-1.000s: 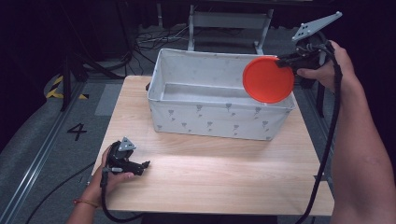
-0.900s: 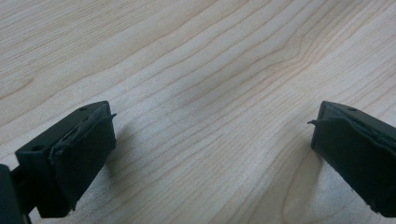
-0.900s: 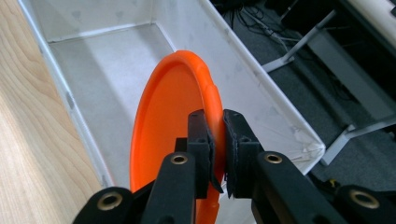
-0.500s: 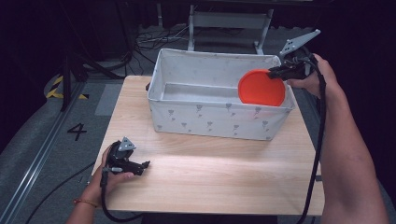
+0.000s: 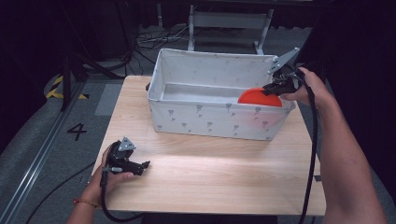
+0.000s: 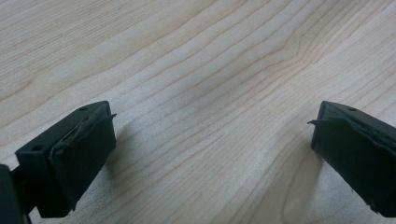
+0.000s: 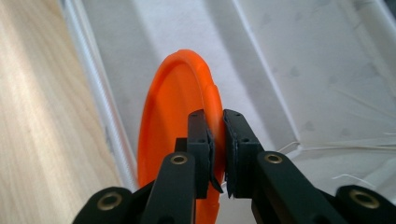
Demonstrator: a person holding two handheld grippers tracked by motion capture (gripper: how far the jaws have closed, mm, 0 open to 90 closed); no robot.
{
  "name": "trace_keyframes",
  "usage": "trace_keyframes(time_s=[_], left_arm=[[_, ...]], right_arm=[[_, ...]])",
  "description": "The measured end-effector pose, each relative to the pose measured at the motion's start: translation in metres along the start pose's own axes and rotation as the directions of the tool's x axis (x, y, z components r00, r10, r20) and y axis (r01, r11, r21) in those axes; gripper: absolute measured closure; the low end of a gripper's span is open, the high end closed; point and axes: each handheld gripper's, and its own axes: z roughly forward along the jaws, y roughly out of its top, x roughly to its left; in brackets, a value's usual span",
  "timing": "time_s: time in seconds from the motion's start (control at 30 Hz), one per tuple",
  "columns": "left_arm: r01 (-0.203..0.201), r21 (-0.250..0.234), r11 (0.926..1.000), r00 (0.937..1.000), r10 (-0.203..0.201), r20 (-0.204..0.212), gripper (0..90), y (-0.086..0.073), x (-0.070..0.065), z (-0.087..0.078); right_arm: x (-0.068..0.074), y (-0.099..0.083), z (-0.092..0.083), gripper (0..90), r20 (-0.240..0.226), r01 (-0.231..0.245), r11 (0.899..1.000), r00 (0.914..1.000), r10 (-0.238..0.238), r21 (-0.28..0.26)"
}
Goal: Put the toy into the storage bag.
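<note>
in white bin (image 5: 205, 114), orange plate (image 5: 259, 97) on edge

Orange plate (image 5: 259, 97) half hidden behind bin (image 5: 210, 119) front wall; its bottom cut off in right gripper view.

Orange plate (image 5: 259, 97), white fabric bin (image 5: 205, 119) with grey motifs, pale wood-grain table (image 5: 224, 172)

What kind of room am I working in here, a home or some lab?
Most likely a lab or recording studio: dark surroundings, loose cables on the floor, a floor rail beside a painted number 4, and hazard tape by the wooden table.
</note>
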Motion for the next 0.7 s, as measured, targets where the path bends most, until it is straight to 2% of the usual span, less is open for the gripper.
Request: trace_keyframes(time_s=[0.17, 0.3, 0.47, 0.63, 0.7], left_arm=[[-0.001, 0.001, 1.0000, 1.0000, 0.001, 0.002, 0.2, 0.000, 0.000, 0.000], [0.000, 0.001, 1.0000, 1.0000, 0.000, 0.003, 0.2, 0.000, 0.000, 0.000], [0.000, 0.001, 1.0000, 1.0000, 0.000, 0.002, 0.2, 0.000, 0.000, 0.000], [0.000, 0.001, 1.0000, 1.0000, 0.000, 0.003, 0.2, 0.000, 0.000, 0.000], [-0.001, 0.001, 1.0000, 1.0000, 0.001, 0.002, 0.2, 0.000, 0.000, 0.000]], right_arm=[[0.002, 0.001, 0.005, 82.2, -0.015, 0.020, 0.999, 0.9997, -0.019, 0.041], [0.005, 0.005, 0.012, 81.8, -0.054, 0.050, 0.996, 0.9975, -0.046, 0.078], [0.008, 0.011, 0.024, 81.6, -0.084, 0.083, 0.986, 0.9939, -0.071, 0.141], [0.010, 0.014, 0.032, 81.3, -0.110, 0.092, 0.981, 0.9912, -0.074, 0.173], [0.010, 0.016, 0.036, 81.1, -0.125, 0.099, 0.975, 0.9893, -0.075, 0.200]])
